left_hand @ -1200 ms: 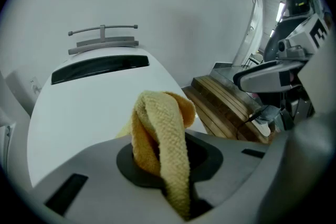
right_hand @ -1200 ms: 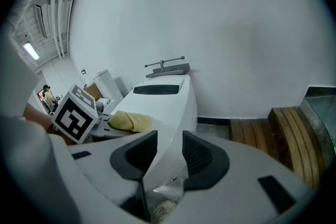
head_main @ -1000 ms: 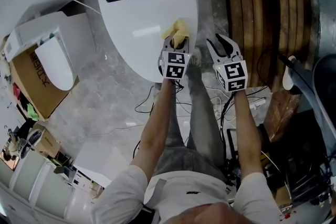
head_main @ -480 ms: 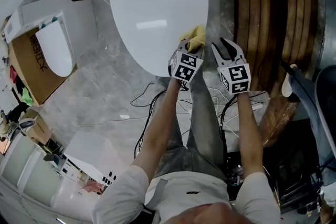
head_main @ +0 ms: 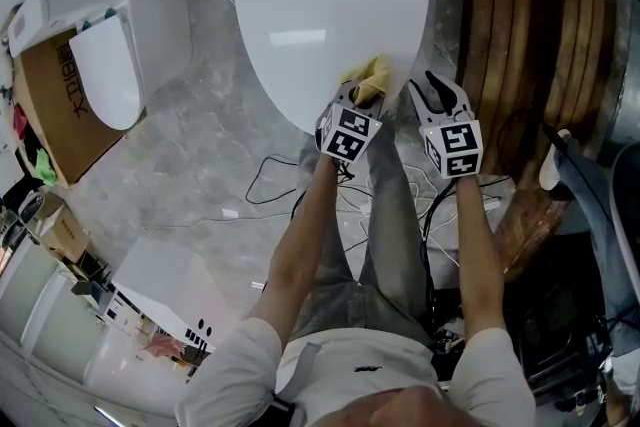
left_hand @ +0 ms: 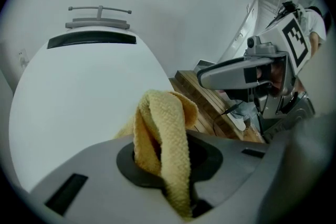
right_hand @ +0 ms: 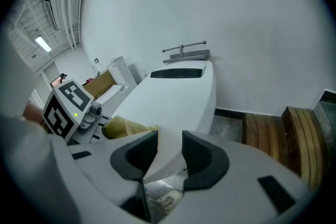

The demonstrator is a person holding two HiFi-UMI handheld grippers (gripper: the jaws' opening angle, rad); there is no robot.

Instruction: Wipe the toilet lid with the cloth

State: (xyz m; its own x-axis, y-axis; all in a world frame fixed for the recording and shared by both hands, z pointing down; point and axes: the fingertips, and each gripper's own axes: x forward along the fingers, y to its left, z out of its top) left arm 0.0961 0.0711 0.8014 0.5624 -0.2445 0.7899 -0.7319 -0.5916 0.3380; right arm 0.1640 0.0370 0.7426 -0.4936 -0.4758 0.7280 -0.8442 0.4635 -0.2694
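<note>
The white toilet lid [head_main: 320,15] lies closed at the top middle of the head view. A yellow cloth [head_main: 369,75] rests on its near right edge. My left gripper [head_main: 362,89] is shut on the cloth, which bunches up between the jaws and hangs over them in the left gripper view [left_hand: 164,134]; the lid [left_hand: 79,97] spreads out ahead. My right gripper [head_main: 438,87] hovers just right of the lid, open with nothing between its jaws [right_hand: 169,152]. Its view shows the lid [right_hand: 181,94] ahead and the cloth [right_hand: 123,126] at lower left.
Dark wooden slats [head_main: 515,45] lie on the floor right of the toilet. A cardboard box [head_main: 55,130] and a spare white toilet seat [head_main: 105,85] sit at the left. Cables [head_main: 285,200] trail over the marble floor near the person's legs.
The left gripper has drawn the cloth along the lid's right side toward its near edge. The right gripper has stayed beside it, still open. The head view has shifted.
</note>
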